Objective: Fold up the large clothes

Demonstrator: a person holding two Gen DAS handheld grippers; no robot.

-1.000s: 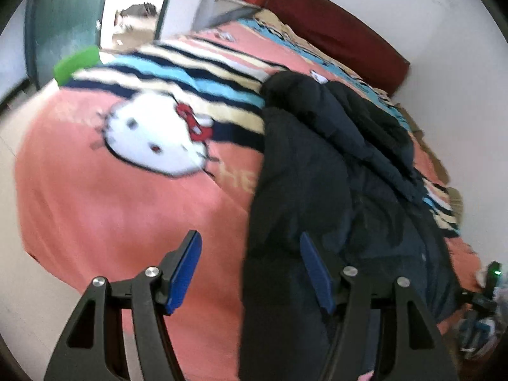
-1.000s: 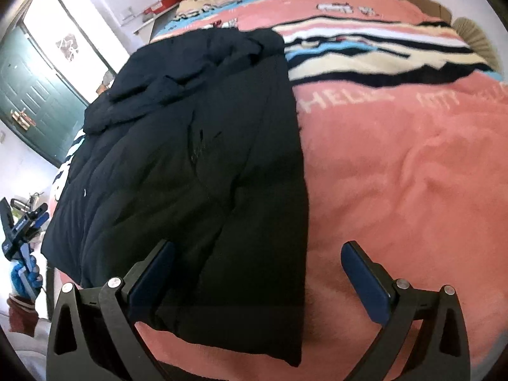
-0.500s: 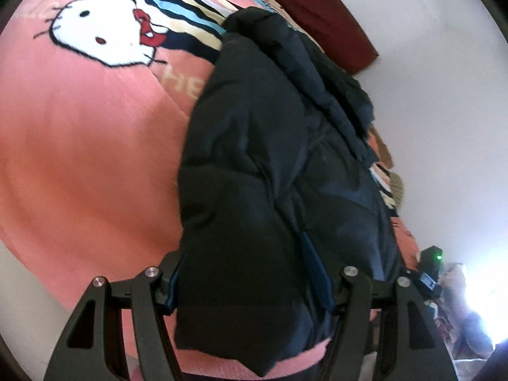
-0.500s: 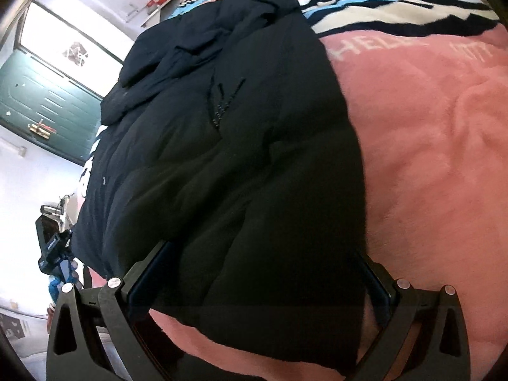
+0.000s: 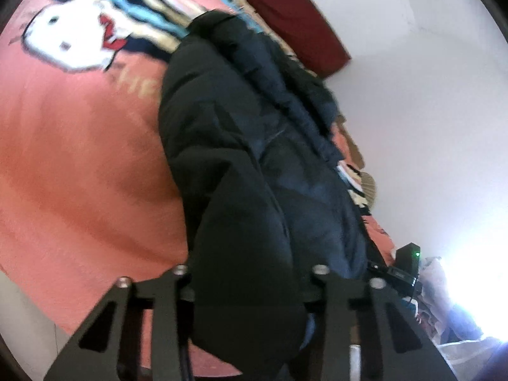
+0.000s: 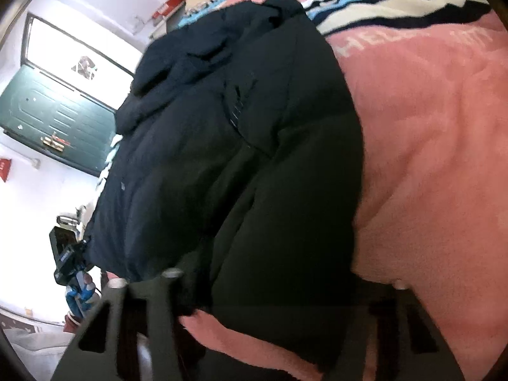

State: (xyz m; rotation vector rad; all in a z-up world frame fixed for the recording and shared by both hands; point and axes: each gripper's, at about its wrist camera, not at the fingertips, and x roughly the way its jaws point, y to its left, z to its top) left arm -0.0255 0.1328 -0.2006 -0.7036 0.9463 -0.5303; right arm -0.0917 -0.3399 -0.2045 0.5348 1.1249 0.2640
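Both grippers have closed in on the jacket [image 5: 241,165] hem since a second ago: left gripper [image 5: 250,289] and right gripper [image 6: 270,289] each straddle it; grip unclear.

Both claws — left claw [image 5: 250,289] and right claw [image 6: 270,289] — point forward, fingers spread wide.

The left wrist view is looking from the bed's foot edge along the dark jacket [image 5: 254,165], very close, with the blanket [image 5: 79,158] filling the frame's left and a white wall [image 5: 412,111] the right. The right wrist view is facing the same way from just as near, with the jacket [image 6: 238,143] at centre and the blanket [image 6: 428,143] on the right. Both are sharing jacket and blanket.
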